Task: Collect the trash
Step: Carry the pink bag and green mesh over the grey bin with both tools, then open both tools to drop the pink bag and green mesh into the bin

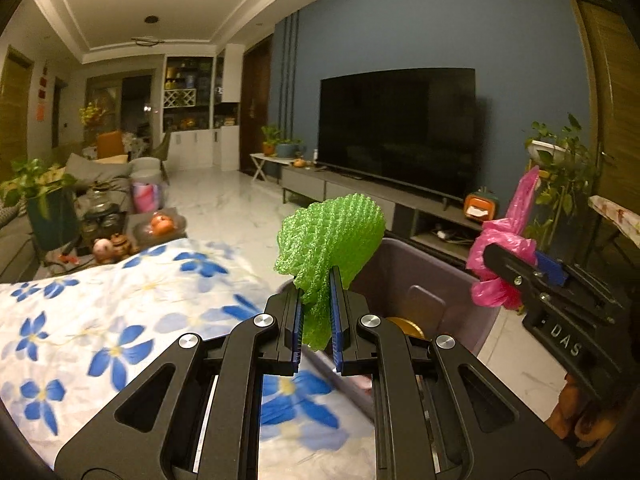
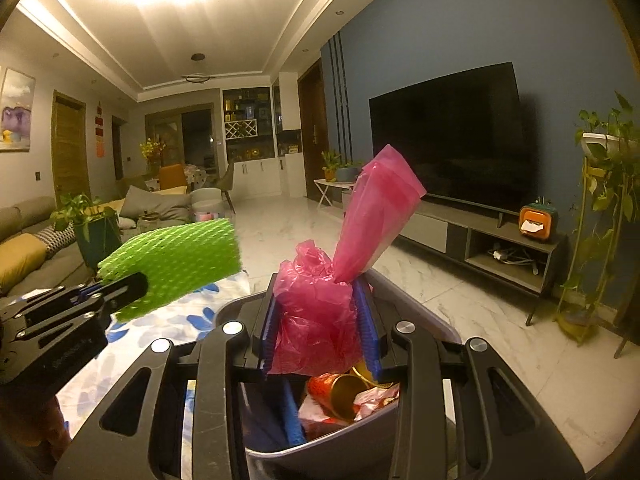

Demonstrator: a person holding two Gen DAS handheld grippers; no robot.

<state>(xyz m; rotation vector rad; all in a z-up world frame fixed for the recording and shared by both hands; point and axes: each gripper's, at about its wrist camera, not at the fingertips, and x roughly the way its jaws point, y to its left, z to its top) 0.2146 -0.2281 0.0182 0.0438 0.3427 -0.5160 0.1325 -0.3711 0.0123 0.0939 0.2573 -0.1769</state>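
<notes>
My left gripper [image 1: 318,320] is shut on a green foam net sleeve [image 1: 332,236], held up above the near rim of a grey trash bin [image 1: 436,272]. The same green foam net [image 2: 172,264] and left gripper [image 2: 108,292] show at the left of the right wrist view. My right gripper [image 2: 320,320] is shut on a crumpled pink plastic bag [image 2: 320,312], which hangs over the grey bin [image 2: 320,452]. The bin holds a red-and-gold can [image 2: 340,392] and wrappers. In the left wrist view the pink bag [image 1: 504,248] and right gripper [image 1: 532,276] sit at the right, above the bin's far side.
A table with a blue-flowered white cloth [image 1: 100,320] lies left of the bin. Beyond it stand a coffee table with fruit and teaware [image 1: 132,232], a sofa [image 2: 24,240], a TV [image 1: 396,128] on a low cabinet, and plant stands [image 2: 600,208]. White marble floor [image 2: 500,320] surrounds the bin.
</notes>
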